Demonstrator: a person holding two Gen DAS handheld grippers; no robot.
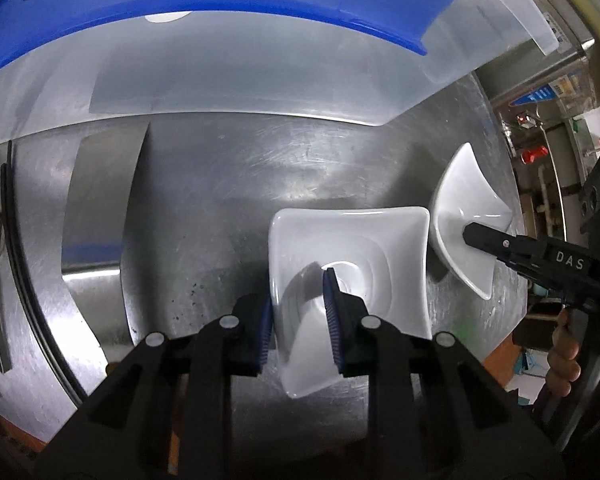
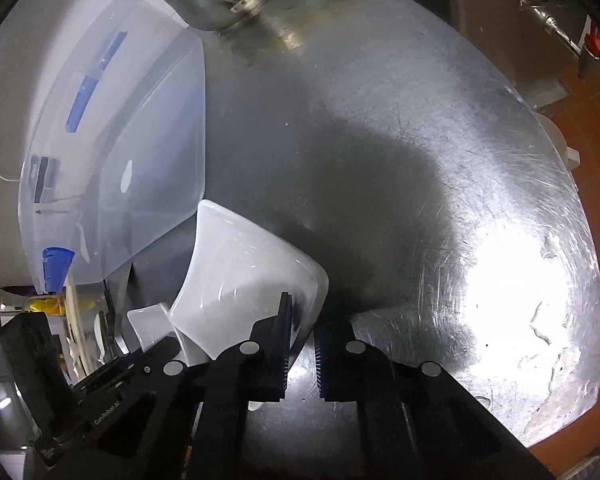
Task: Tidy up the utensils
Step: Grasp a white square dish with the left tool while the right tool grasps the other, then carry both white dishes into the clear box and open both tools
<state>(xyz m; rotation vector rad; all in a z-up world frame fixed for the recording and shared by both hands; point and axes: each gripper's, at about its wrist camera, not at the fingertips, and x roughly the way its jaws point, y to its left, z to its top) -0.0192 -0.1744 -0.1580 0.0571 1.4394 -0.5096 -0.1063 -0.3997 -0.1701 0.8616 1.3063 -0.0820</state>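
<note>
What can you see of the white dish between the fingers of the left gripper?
The white dish is squarish, glossy like glazed ceramic, with upswept corners and a round well. It looks empty. It sits on the steel table, near edge clamped by the left gripper, one pad inside, one outside. A second white dish stands beside it.

- You have a white square dish (image 1: 364,248) with flared corners sitting on the steel counter (image 1: 228,168), in front of the clear storage bin (image 1: 236,76).
- You have a second white dish (image 1: 470,204), tilted on edge, just right of the first.
</note>
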